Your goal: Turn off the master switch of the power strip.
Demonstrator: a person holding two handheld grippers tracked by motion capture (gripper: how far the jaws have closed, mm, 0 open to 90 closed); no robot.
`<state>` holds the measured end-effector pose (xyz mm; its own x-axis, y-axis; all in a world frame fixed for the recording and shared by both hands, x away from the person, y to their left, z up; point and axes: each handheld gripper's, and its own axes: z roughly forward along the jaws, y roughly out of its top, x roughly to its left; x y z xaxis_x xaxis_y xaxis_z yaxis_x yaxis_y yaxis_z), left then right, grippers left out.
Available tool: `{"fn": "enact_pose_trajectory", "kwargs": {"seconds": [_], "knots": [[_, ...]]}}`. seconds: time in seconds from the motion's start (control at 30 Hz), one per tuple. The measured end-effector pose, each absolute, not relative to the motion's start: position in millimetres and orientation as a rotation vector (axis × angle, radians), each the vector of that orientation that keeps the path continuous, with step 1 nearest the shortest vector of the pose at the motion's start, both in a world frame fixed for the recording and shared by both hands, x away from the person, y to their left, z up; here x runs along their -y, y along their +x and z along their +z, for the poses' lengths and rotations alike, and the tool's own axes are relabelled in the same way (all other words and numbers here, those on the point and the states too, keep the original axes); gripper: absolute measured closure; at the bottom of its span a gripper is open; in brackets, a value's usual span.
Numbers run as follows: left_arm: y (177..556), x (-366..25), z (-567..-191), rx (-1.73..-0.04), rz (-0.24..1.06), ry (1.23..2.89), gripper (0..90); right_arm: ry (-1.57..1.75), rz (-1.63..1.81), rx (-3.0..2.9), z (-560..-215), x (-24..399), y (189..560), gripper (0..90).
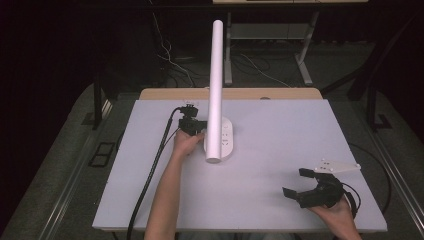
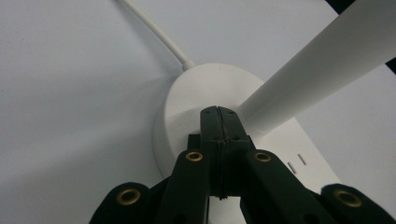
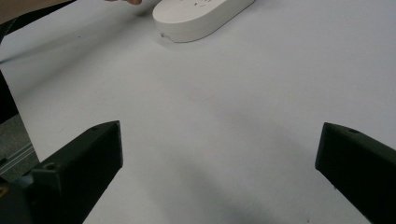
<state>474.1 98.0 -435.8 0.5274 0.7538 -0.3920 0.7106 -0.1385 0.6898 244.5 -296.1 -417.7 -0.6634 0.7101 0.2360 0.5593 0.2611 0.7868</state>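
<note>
A white desk lamp stands on the table, with an oval base (image 1: pixel 228 138) and a long white tube (image 1: pixel 216 85) that rises from it toward the camera. My left gripper (image 1: pixel 201 132) is at the base's left side. In the left gripper view its jaws (image 2: pixel 218 113) are pressed together with nothing between them. Their tips lie over the base (image 2: pixel 184 100) beside the foot of the tube (image 2: pixel 317 70); I cannot tell whether they touch. My right gripper (image 1: pixel 297 182) is held near the front right of the table, with its jaws (image 3: pixel 219 137) wide apart over bare table.
The white table top (image 1: pixel 285 125) has free room between the lamp and my right gripper. A white cord (image 2: pixel 154 30) leaves the back of the base. A black cable (image 1: pixel 150 175) trails from the left gripper to the front edge. Beyond the table are floor cables and a desk frame (image 1: pixel 305 55).
</note>
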Motion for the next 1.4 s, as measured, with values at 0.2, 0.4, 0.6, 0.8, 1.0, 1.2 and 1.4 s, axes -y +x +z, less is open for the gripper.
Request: {"fn": "enact_pose_trajectory", "kwargs": {"seconds": [0.2, 0.4, 0.6, 0.8, 1.0, 1.2, 1.4], "knots": [[473.9, -96.6, -434.4, -1.176, 0.074, 1.896, 90.0, 1.218, 1.368, -2.349, -417.5, 298.2, 244.8, 0.0], [471.9, -95.0, -431.7, -1.154, 0.115, 1.900, 90.0, 1.217, 1.368, -2.348, -417.7, 298.4, 244.9, 0.0], [471.5, -99.1, -430.1, -1.166, 0.137, 1.897, 90.0, 1.219, 1.371, -2.344, -417.5, 299.1, 244.8, 0.0], [468.7, -105.8, -423.4, -1.143, 0.142, 1.853, 90.0, 1.230, 1.373, -2.340, -417.8, 300.0, 245.3, 0.0], [461.9, -116.4, -409.5, -1.137, 0.175, 1.831, 88.6, 1.228, 1.375, -2.341, -417.5, 299.4, 244.8, 0.0], [454.4, -127.1, -401.6, -1.133, 0.180, 1.816, 75.9, 1.218, 1.374, -2.345, -417.9, 298.9, 245.4, 0.0], [444.9, -139.1, -391.5, -1.117, 0.177, 1.816, 40.7, 1.222, 1.375, -2.344, -417.8, 298.5, 244.9, 0.0]]}}
